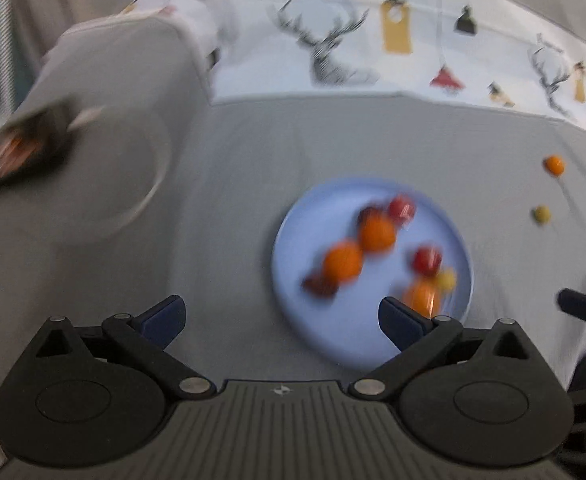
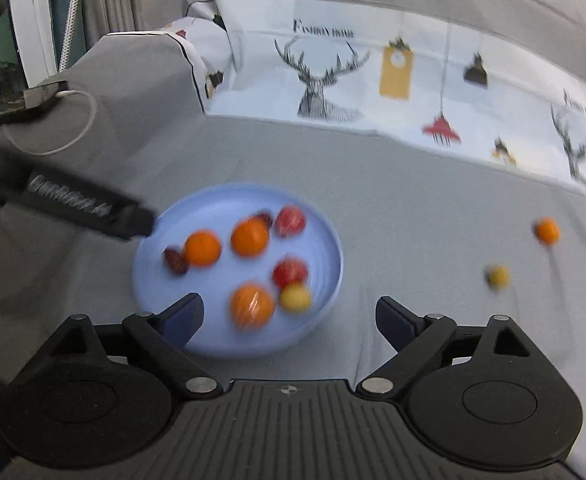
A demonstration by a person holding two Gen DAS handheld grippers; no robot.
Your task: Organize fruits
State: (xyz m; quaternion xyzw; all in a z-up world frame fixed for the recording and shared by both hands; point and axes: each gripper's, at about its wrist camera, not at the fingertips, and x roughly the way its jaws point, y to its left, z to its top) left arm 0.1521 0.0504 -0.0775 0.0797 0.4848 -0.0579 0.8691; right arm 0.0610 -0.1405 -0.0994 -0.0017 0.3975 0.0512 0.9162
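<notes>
A light blue plate (image 1: 305, 316) (image 2: 197, 208) lies on grey cloth and holds several small fruits: orange, red, dark red and one yellow. Two fruits lie loose on the cloth to the right: an orange one (image 1: 553, 165) (image 2: 547, 231) and a yellow-green one (image 1: 541, 214) (image 2: 497, 276). My left gripper (image 1: 281, 322) is open and empty, above the plate's near left edge. My right gripper (image 2: 289, 318) is open and empty, over the plate's near right edge. Both views are motion-blurred.
A white cloth with deer prints (image 1: 333, 56) (image 2: 325, 80) covers the back. A grey cushioned block (image 1: 105, 92) (image 2: 133, 88) stands at the left with a white cable loop (image 2: 53, 124). The other gripper shows as a dark bar (image 2: 73, 204) left of the plate.
</notes>
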